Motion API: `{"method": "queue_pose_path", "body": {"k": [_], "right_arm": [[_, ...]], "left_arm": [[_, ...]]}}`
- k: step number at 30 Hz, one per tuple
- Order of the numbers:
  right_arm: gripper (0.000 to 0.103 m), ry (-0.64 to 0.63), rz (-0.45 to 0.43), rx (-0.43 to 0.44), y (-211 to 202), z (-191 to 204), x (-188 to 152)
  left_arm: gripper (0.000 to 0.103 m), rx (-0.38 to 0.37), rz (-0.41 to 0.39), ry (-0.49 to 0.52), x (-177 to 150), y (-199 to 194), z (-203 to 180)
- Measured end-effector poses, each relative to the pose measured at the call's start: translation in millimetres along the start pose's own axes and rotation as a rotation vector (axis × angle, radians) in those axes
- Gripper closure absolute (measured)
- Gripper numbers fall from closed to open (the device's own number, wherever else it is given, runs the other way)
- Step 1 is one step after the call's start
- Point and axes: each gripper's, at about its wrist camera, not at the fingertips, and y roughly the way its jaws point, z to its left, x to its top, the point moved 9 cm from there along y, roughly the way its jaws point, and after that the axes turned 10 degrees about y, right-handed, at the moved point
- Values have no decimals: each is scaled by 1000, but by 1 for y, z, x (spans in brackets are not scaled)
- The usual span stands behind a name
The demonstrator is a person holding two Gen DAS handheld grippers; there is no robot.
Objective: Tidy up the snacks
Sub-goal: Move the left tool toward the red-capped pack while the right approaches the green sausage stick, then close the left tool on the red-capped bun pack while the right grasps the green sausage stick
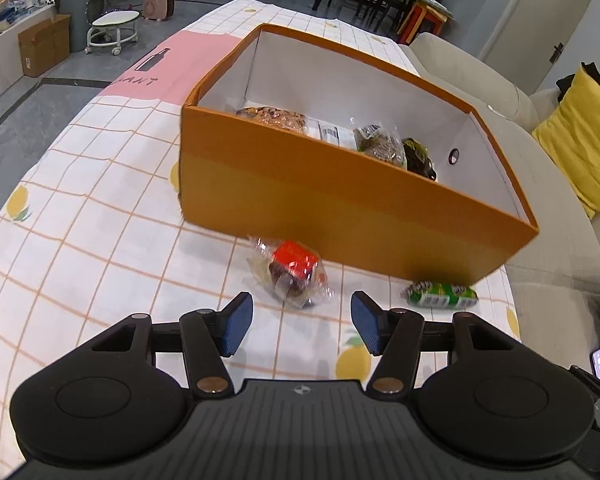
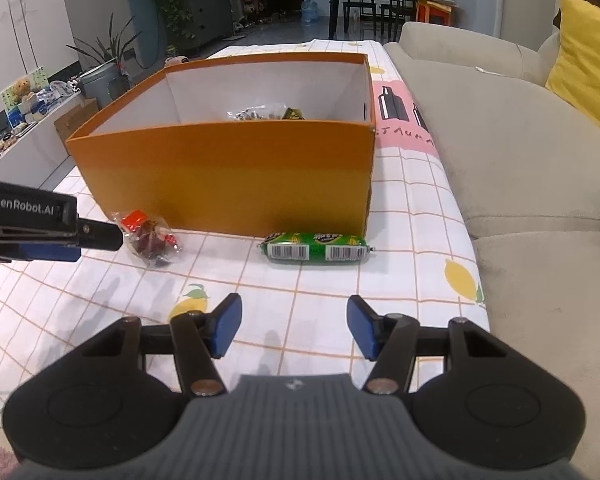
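Over at nine o'clock in the right wrist view, the left gripper (image 2: pixel 100 236) reaches in from the side, its tip just beside the clear-wrapped snack (image 2: pixel 150 240) with the red label, not touching that anyone can tell. From its own camera the left gripper (image 1: pixel 302 324) stands wide, blue pads well apart, nothing between them, and the clear-wrapped snack (image 1: pixel 292 276) lies on the tablecloth (image 1: pixel 100 240) at twelve o'clock just ahead of the fingertips. Moving right, the orange box (image 1: pixel 320 204) sits open on the cloth, white inside, and already holds several packets (image 1: pixel 340 132) along its floor: a brownish one, a pale labelled one, a dark green one. The clear-wrapped snack rests close to the box's near wall, outside it. Further right, at two o'clock from the left gripper, the green sausage-shaped pack (image 1: pixel 440 294) lies by the box's near corner, barcodes up. The right gripper (image 2: pixel 294 324) hovers above the checked tablecloth (image 2: pixel 420 280), jaws wide as well and empty, with the green sausage-shaped pack (image 2: pixel 316 248) at twelve o'clock beyond its pads and the orange box (image 2: pixel 228 180) behind that. A beige sofa (image 2: pixel 500 160) runs along the table's edge at three o'clock, a yellow cushion (image 2: pixel 588 52) on it
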Motion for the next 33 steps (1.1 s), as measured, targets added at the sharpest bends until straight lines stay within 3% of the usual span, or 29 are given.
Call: {"method": "queue_pose_path", "body": {"k": [17, 24, 29, 33], "right_arm": [[39, 97, -10, -19, 53, -16, 42], [46, 64, 21, -25, 71, -16, 41], [55, 17, 87, -2, 62, -9, 19], [55, -8, 131, 36, 47, 3, -1]], "left_arm": [[37, 38, -10, -81, 21, 32, 19], [54, 6, 6, -71, 14, 31, 21], [54, 10, 64, -50, 3, 24, 20], [54, 5, 188, -15, -17, 27, 19]]}}
